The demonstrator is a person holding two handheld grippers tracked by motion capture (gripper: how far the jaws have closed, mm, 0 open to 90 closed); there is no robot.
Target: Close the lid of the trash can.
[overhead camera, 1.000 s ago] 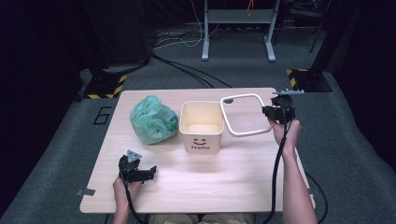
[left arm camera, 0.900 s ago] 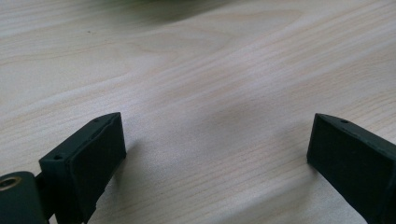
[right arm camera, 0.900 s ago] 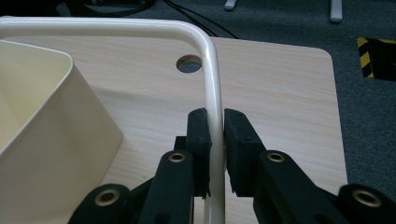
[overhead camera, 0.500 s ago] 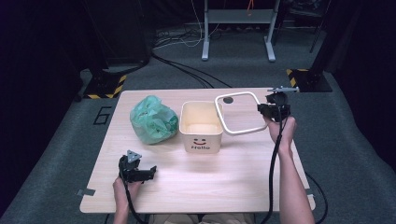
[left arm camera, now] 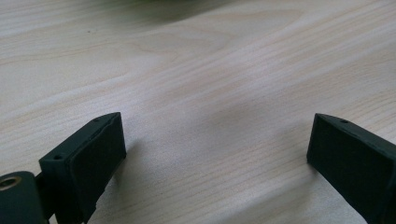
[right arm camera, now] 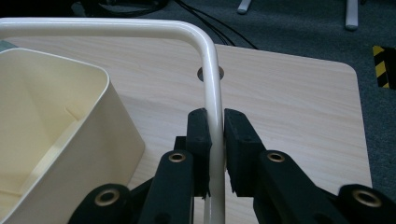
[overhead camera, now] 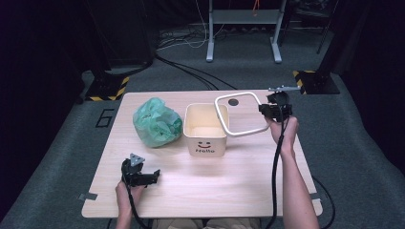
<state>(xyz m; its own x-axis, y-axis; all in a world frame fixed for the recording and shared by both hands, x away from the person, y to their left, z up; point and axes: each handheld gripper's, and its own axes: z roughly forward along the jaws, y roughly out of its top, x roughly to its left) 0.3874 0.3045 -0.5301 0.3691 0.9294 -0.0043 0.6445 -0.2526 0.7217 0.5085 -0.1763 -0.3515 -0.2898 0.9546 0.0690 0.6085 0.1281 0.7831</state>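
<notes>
You are gripping the white frame [overhead camera: 241,114] in your closed right tool [right arm camera: 215,140], partly above the cream bin [overhead camera: 205,130] mid-bench; square its corners to the rim. Your left tool [overhead camera: 138,172] is resting wide open, empty, near the front-left edge.

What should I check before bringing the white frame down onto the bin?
1. Right tool clamped on the white frame: ok.
2. Frame lifted off the table: ok.
3. Frame lined up over the bin: not ok, it sits off toward the right.
4. Bin upright and open: ok.
5. Green bag fitted inside the bin: not ok, it lies crumpled beside it.
6. Left tool open and free: ok.
</notes>
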